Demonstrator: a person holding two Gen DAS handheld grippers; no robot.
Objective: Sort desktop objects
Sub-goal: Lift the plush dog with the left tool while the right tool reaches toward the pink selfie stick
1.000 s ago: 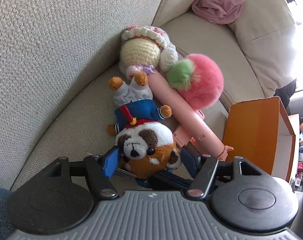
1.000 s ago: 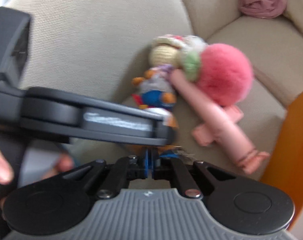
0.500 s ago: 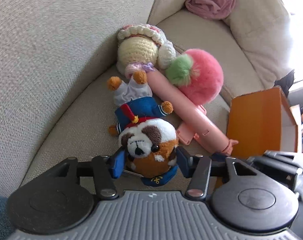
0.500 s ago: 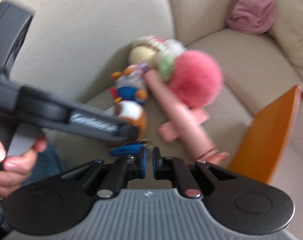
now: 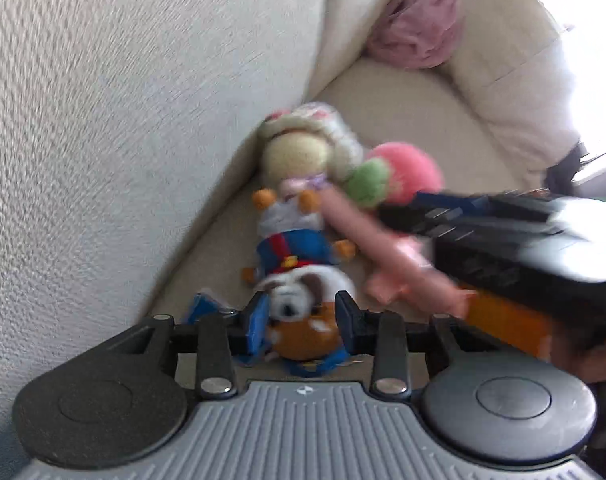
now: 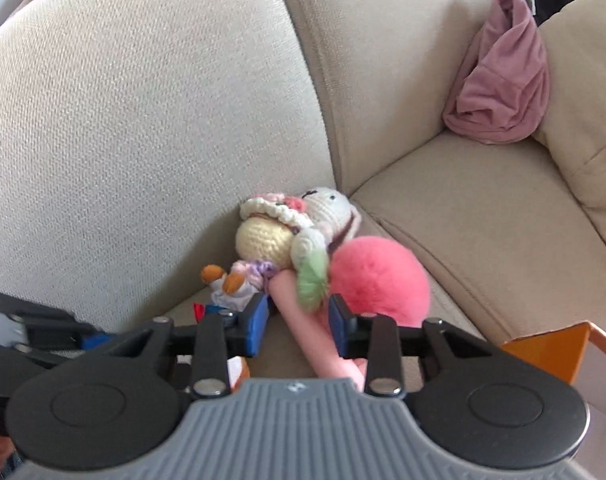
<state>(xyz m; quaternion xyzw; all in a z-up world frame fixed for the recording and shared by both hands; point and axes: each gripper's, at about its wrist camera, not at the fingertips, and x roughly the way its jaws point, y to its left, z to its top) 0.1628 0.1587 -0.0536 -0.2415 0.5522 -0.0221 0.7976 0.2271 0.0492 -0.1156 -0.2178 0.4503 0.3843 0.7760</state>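
Note:
A dog plush (image 5: 299, 300) in a blue coat lies on the beige sofa seat, partly lifted at the head. My left gripper (image 5: 303, 316) has its blue pads against both sides of the dog's head, and the jaws are still closing. This view is blurred. A pink stick toy (image 6: 309, 328) with a pink pompom (image 6: 379, 276) lies beside a crochet doll (image 6: 271, 236). My right gripper (image 6: 299, 316) hovers over the stick with its jaws opening. The stick shows between the pads, which do not press on it.
An orange box (image 6: 551, 348) stands open at the right, by the seat's front. A crumpled pink cloth (image 6: 499, 88) sits in the sofa's back corner. The tall backrest (image 6: 143, 120) rises close on the left. The right tool's black body (image 5: 503, 232) crosses the left wrist view.
The left jaws have narrowed onto the dog's head and the gripper has risen a little. The right jaws, shut before, have parted, and that gripper has shifted right, over the pink stick.

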